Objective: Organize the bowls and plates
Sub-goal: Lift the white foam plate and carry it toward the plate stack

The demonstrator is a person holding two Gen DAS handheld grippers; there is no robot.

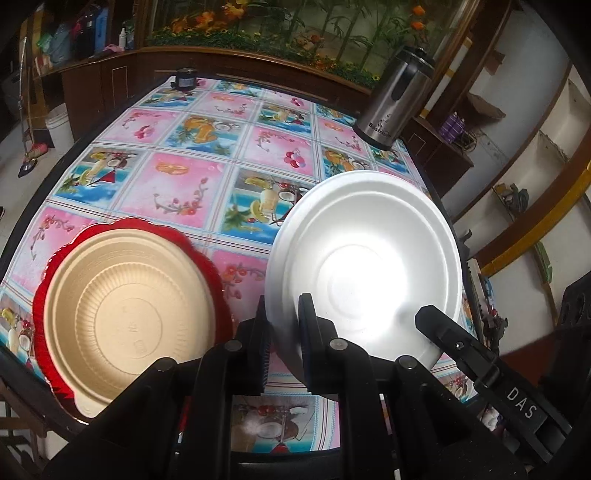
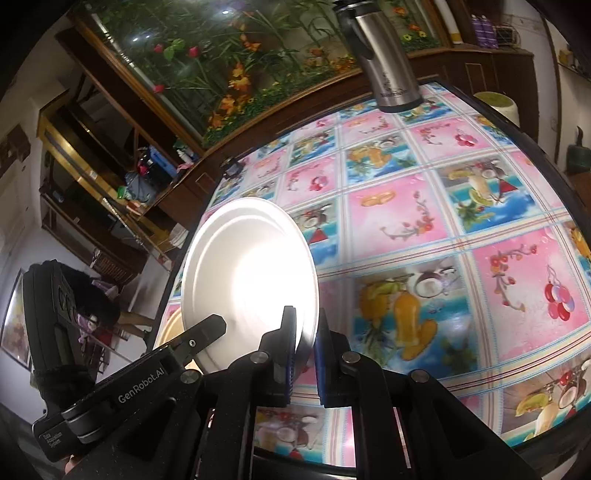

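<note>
Pinching the rim of a white foam plate [image 1: 364,266], the left gripper [image 1: 284,314] has its jaws almost shut, with only the thin edge of the plate between the two pads. The plate's near left edge sits right in the gap. The right gripper [image 2: 304,325] has its jaws squeezed nearly closed on the same plate [image 2: 247,277] too, on the near right edge. So both grippers hold one plate, one on each side, and each gripper shows in the other's view beside the plate. The plate is tipped up, with its far edge raised above the table [image 1: 207,122].

Left of the plate, near the front edge of the table, sits a tan bowl [image 1: 125,317]. It rests inside a red plate [image 1: 207,258] with a wavy rim. The bowl is apart from the jaws and nothing touches it. From the right wrist view only a small tan bit of it peeks out below the white plate.

The table has a shiny cloth with pink and blue squares of fruit and flowers. At the far right corner stands a steel flask [image 1: 393,99] with a black top. At the far left corner is a small dark jar [image 1: 186,78]. Behind the table is a glass case [image 1: 295,26] full of green plants and orange flowers.
</note>
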